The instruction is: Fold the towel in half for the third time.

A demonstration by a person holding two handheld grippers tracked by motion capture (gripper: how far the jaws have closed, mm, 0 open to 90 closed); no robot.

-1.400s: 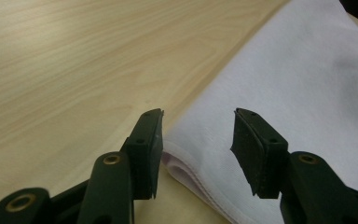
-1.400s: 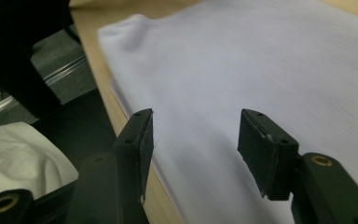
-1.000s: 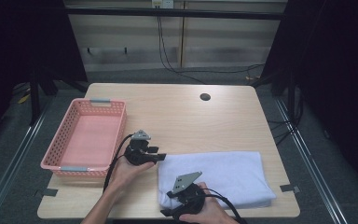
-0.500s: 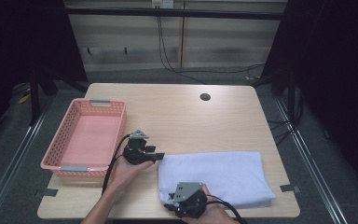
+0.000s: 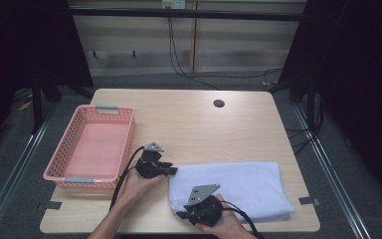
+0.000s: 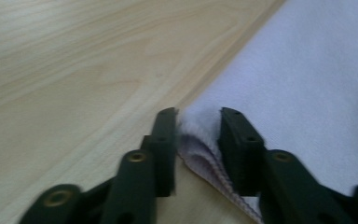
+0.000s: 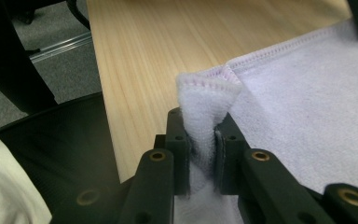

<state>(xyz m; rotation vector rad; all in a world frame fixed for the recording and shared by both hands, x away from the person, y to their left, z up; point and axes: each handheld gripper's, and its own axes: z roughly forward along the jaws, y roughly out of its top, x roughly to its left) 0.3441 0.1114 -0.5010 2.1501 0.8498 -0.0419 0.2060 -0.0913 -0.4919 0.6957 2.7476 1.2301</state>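
Note:
A pale lilac towel [image 5: 238,186] lies folded flat on the near right part of the wooden table [image 5: 194,124]. My left gripper [image 5: 171,171] lies at the towel's far left corner. Its jaws have just been closing, and the towel's layered edge [image 6: 200,130] is bunched between the pads of this gripper [image 6: 198,126]. My right gripper [image 5: 180,214] sits at the near left corner. Its jaws have also just been closing, and this gripper [image 7: 200,135] pinches a raised fold of the towel [image 7: 317,93], stitched hem standing above the pads.
A pink plastic basket [image 5: 131,130] stands empty on the table's left side, close to my left hand. A round cable hole [image 5: 219,103] is at the far middle. The table's near edge and a black chair run just behind my right gripper.
The right gripper has shifted slightly at the towel's near left corner, and its grey plate now tilts differently. The left gripper has stayed at the towel's left edge.

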